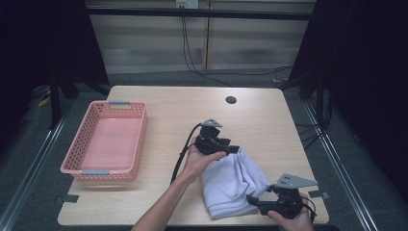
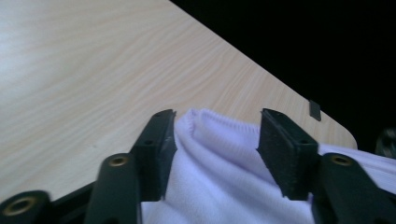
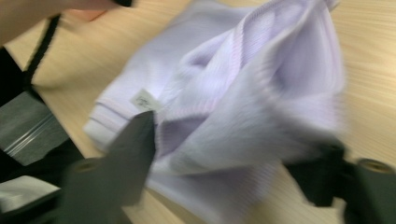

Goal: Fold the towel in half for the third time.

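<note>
A white folded towel [image 1: 231, 180] lies on the near right part of the wooden table [image 1: 192, 106], its upper layer bunched and loose. My left gripper [image 1: 235, 150] is at the towel's far corner, jaws apart, with a ridge of the towel [image 2: 219, 177] lying loose between them in the left gripper view [image 2: 217, 116]. My right gripper [image 1: 250, 198] sits at the towel's near right edge. In the right gripper view its jaws [image 3: 238, 135] stand wide around a blurred, rumpled fold of towel [image 3: 261, 84] with a small white label [image 3: 142, 100].
A pink perforated basket [image 1: 137, 139] stands at the left of the table. A round cable hole [image 1: 231, 100] is near the far edge. The table's right edge and corner [image 2: 327, 126] lie close beyond the towel, with dark floor past it.
</note>
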Tool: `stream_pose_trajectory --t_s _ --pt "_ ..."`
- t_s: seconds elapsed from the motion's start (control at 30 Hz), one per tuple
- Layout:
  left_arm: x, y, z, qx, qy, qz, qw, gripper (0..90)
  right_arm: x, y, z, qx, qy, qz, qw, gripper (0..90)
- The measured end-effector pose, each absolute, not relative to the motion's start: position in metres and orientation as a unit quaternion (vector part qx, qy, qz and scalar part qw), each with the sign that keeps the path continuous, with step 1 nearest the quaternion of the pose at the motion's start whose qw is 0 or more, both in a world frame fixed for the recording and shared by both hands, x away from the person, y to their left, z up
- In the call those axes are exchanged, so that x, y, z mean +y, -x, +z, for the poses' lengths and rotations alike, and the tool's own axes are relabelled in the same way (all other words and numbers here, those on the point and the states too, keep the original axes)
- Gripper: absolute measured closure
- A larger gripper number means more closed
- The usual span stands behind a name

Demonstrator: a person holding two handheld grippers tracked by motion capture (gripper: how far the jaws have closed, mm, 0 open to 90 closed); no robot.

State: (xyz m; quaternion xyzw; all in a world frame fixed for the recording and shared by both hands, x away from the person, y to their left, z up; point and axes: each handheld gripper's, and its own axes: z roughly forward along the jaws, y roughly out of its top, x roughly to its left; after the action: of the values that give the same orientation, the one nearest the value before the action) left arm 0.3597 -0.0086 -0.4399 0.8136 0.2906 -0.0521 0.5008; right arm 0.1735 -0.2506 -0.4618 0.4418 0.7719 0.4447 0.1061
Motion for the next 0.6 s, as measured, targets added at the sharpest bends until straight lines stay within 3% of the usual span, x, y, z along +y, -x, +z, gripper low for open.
stream_pose_trajectory --t_s 0.07,0.27,0.43,0.6 --pt "0.003 -0.356 -0.433 0.289 -0.812 -0.038 0.506 43.2 -0.264 -0.174 -0.456 0.772 -0.446 0.441 0.108 26.8" --pt "0.04 -0.309 -0.436 0.246 -0.846 -0.038 0.471 58.8 -0.275 -0.21 -0.44 0.757 -0.455 0.45 0.131 28.6" --pt "0.044 -0.26 -0.453 0.196 -0.867 -0.088 0.449 57.6 -0.239 -0.289 -0.443 0.786 -0.432 0.419 0.143 33.0" --pt "0.03 -0.234 -0.473 0.148 -0.898 -0.108 0.4 54.7 -0.226 -0.332 -0.457 0.791 -0.446 0.394 0.142 35.4"
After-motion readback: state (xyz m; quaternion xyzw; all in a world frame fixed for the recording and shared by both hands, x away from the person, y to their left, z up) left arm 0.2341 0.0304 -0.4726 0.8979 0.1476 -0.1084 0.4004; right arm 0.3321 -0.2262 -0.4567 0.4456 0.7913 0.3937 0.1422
